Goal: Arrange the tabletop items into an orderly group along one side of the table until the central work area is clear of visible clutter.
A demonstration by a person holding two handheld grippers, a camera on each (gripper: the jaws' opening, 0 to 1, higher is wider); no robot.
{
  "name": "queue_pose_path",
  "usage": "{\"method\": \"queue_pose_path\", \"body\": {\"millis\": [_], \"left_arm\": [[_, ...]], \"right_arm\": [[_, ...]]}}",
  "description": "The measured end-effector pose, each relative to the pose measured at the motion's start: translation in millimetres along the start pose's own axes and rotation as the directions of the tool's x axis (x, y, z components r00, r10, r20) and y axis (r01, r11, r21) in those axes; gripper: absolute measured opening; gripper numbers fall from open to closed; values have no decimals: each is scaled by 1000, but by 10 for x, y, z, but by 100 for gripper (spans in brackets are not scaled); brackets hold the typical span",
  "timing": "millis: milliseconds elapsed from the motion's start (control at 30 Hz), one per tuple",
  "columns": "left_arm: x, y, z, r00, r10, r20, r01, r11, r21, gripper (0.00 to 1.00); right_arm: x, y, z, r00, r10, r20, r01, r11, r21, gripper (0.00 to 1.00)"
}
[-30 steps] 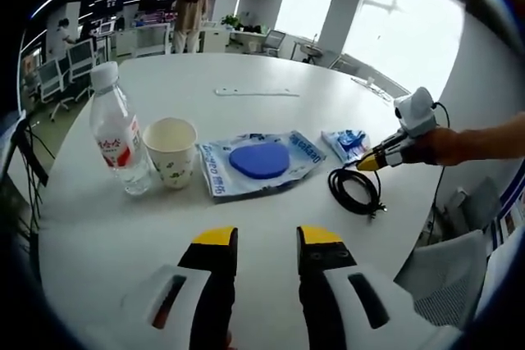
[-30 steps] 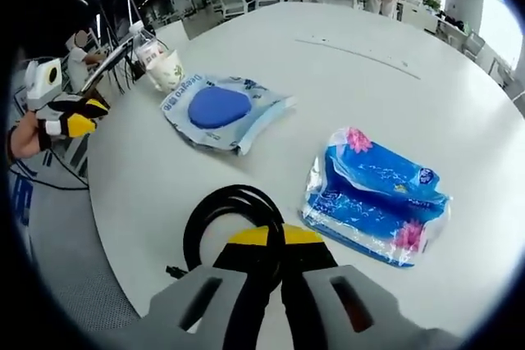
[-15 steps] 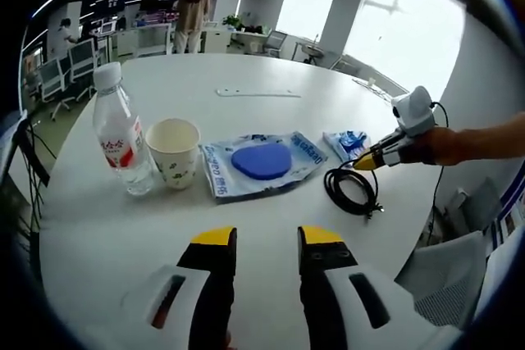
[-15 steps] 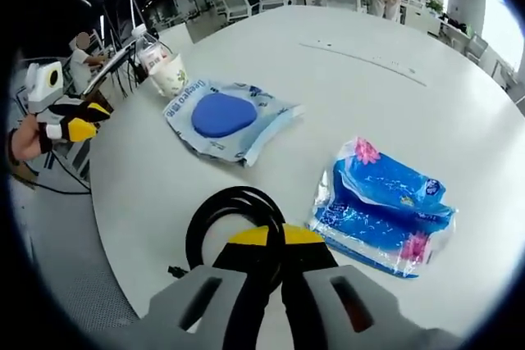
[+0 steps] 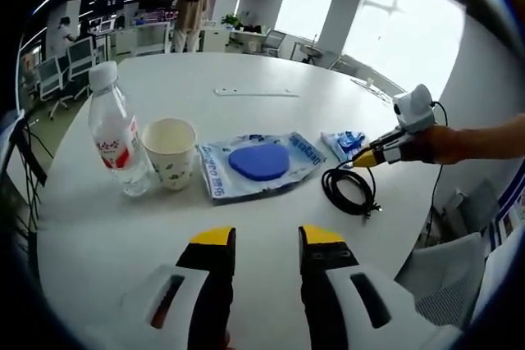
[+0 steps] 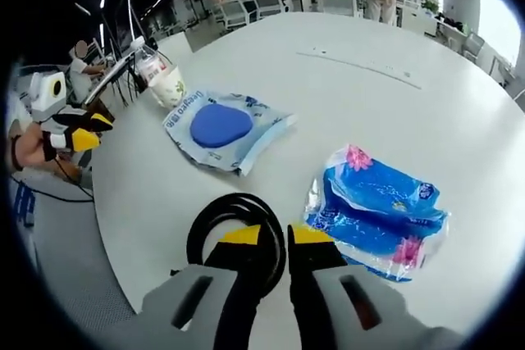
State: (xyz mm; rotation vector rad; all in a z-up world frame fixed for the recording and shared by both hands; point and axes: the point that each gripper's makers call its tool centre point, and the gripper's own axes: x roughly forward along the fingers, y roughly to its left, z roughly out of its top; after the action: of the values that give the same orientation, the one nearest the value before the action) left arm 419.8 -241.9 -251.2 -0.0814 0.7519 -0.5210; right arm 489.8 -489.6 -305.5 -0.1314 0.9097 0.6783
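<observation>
On the round white bench (image 5: 271, 79) in an open office with desks and chairs, the left claw (image 5: 260, 239) hovers parted and empty, while the right claw (image 6: 274, 235), slightly parted, straddles the black cable coil (image 6: 234, 231).

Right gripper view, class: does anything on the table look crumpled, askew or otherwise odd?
The blue tissue pack looks crumpled and half-emptied, its wrapper wrinkled and lying askew. The black cable coil sits loose near the table edge, between the right gripper's slightly parted jaws. Nothing is spilled.
</observation>
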Motion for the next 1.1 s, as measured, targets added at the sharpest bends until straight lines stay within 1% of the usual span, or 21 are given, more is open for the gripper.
{"method": "queue_pose_path", "body": {"millis": [133,267,400,800,933,1000,1033,1100], "left_arm": [[3,-1,4,1000,-1,0,1,1000,-3,29],[11,0,4,1000,-2,0,2,1000,-4,29],[1,10,15,1000,1,3,-1,1000,-5,29],[-21,40,41,1000,7,7,-7,1000,3,30],[-45,42,41,1000,11,6,-11,1000,9,30],[-63,35,34,1000,11,4,-11,1000,14,31],[-70,31,27,1000,10,1,-10,1000,18,32],[-88,27,1,1000,10,-7,-9,1000,30,34]], "right_arm": [[-37,-87,82,1000,-9,20,8,1000,12,8],[-77,-177,136,999,-29,22,30,999,-14,8],[-97,-295,150,999,-49,15,49,998,-29,10],[-132,-440,143,997,-72,-14,70,993,-91,11],[-140,-498,172,996,-83,-20,80,987,-139,11],[-136,-554,165,995,-93,-42,83,978,-192,12],[-126,-586,152,994,-93,-59,79,976,-204,13],[-133,-608,180,994,-92,-55,79,975,-209,14]]}}
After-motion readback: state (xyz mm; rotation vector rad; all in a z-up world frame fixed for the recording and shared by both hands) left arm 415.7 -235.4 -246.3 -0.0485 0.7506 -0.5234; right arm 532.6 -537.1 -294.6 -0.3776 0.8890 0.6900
